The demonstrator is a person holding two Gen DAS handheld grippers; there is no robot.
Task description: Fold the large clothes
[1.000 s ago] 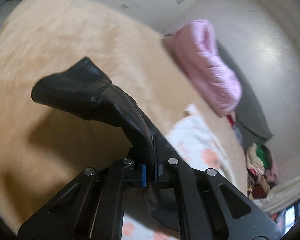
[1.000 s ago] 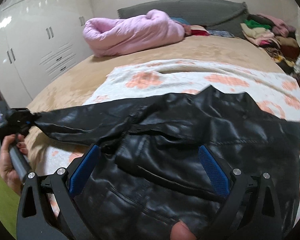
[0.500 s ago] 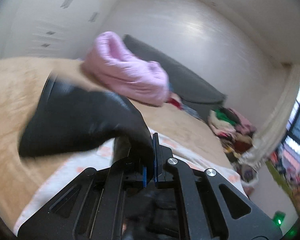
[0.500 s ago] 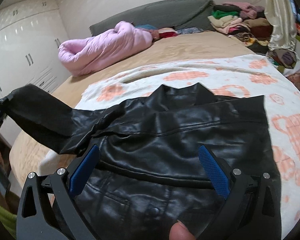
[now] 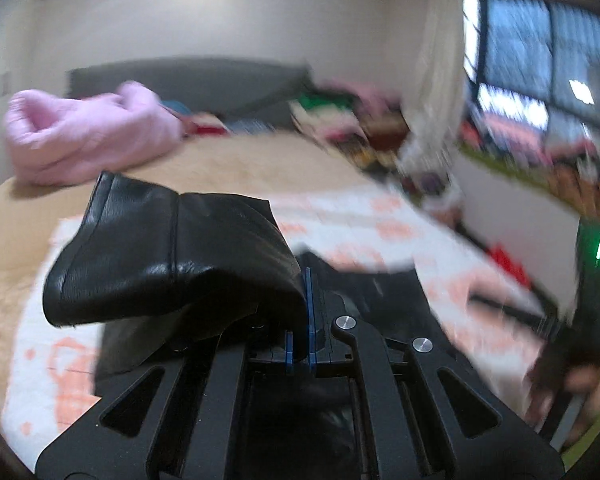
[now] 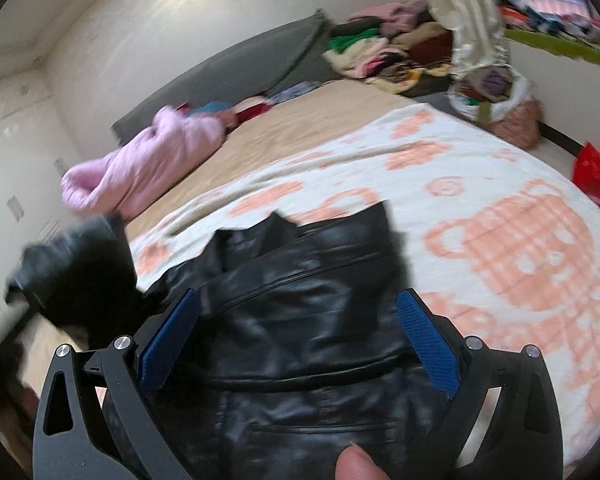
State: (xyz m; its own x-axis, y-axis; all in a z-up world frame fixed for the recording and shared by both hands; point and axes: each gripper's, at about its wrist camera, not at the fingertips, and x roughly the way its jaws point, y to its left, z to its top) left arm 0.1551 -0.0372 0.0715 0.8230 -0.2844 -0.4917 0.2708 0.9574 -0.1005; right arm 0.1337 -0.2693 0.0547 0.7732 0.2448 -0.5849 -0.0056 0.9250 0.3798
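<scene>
A black leather jacket (image 6: 300, 320) lies spread on a white blanket with orange prints (image 6: 520, 240) on the bed. My left gripper (image 5: 300, 320) is shut on the jacket's sleeve (image 5: 172, 256), which it holds lifted above the jacket body; the cuff droops over to the left. The lifted sleeve also shows at the left of the right wrist view (image 6: 76, 268). My right gripper (image 6: 296, 340) is open and empty, its blue pads on either side of the jacket's body just above it.
A pink quilt (image 6: 148, 164) lies at the head of the tan bed (image 6: 300, 128) by a grey headboard (image 6: 240, 68). A clothes pile (image 6: 380, 48) and a bag (image 6: 488, 92) stand at the far right. A red bag (image 6: 596, 176) lies past the bed's right edge.
My left gripper has swung the sleeve from out at the left up and over towards the jacket body. My right gripper has turned to the right and stayed open over the jacket.
</scene>
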